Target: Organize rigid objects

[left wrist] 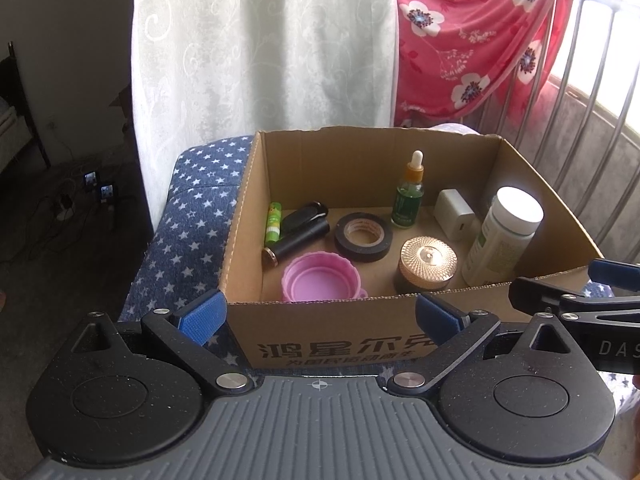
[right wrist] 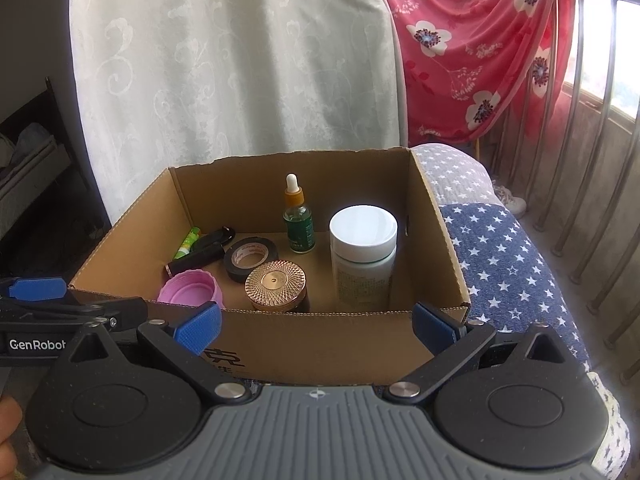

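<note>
An open cardboard box (left wrist: 360, 330) (right wrist: 436, 216) sits on a star-patterned cushion. Inside stand a white-capped bottle (left wrist: 504, 236) (right wrist: 362, 256), a green dropper bottle (left wrist: 409, 194) (right wrist: 298, 220) and a gold-lidded jar (left wrist: 428, 264) (right wrist: 276, 286). A black tape roll (left wrist: 362, 236) (right wrist: 250, 258), a pink lid (left wrist: 320, 278) (right wrist: 190, 288), a black tube (left wrist: 296, 244), a green stick (left wrist: 273, 224) and a white charger (left wrist: 454, 212) lie there too. My left gripper (left wrist: 318, 316) is open and empty before the box's front wall. My right gripper (right wrist: 316, 322) is open and empty, also in front.
The star-patterned cushion (left wrist: 192, 208) (right wrist: 508, 264) carries the box. A white curtain (left wrist: 260, 40) hangs behind, a red floral cloth (left wrist: 472, 32) drapes over a metal railing (right wrist: 600, 160) at the right. Cables and small devices (left wrist: 96, 192) lie on the dark floor at the left.
</note>
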`<act>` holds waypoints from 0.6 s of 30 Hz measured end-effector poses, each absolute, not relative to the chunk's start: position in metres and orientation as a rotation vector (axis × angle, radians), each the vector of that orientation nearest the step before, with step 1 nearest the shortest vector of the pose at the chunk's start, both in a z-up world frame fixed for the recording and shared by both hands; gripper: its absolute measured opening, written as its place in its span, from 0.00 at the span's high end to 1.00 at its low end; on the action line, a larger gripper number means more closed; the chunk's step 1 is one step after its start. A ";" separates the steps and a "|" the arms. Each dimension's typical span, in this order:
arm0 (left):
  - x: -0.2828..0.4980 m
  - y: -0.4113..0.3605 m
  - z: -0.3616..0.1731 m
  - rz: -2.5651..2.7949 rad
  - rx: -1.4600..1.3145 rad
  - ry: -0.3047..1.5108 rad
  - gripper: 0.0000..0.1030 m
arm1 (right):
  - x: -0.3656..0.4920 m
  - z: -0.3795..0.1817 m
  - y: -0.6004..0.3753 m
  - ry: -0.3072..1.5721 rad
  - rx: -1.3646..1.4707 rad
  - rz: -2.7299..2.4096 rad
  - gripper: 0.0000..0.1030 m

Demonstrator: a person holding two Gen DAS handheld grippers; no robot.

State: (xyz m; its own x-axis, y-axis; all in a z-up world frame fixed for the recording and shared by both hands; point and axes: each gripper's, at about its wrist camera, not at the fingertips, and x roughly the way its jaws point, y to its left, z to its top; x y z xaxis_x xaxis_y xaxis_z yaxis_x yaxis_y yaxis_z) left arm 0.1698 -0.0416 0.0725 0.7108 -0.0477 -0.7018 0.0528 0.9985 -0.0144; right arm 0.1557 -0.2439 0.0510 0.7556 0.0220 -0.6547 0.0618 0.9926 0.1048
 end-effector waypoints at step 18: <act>0.169 -0.042 0.072 -0.055 0.008 0.780 0.02 | 0.155 0.049 -0.244 0.724 0.137 -0.025 0.00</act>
State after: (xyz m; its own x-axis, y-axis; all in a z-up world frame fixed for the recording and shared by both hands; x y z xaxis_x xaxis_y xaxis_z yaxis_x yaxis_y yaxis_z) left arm 0.1691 -0.0419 0.0717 0.7099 -0.0468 -0.7028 0.0530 0.9985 -0.0129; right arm 0.1545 -0.2443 0.0495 0.7491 0.0247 -0.6620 0.0698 0.9908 0.1160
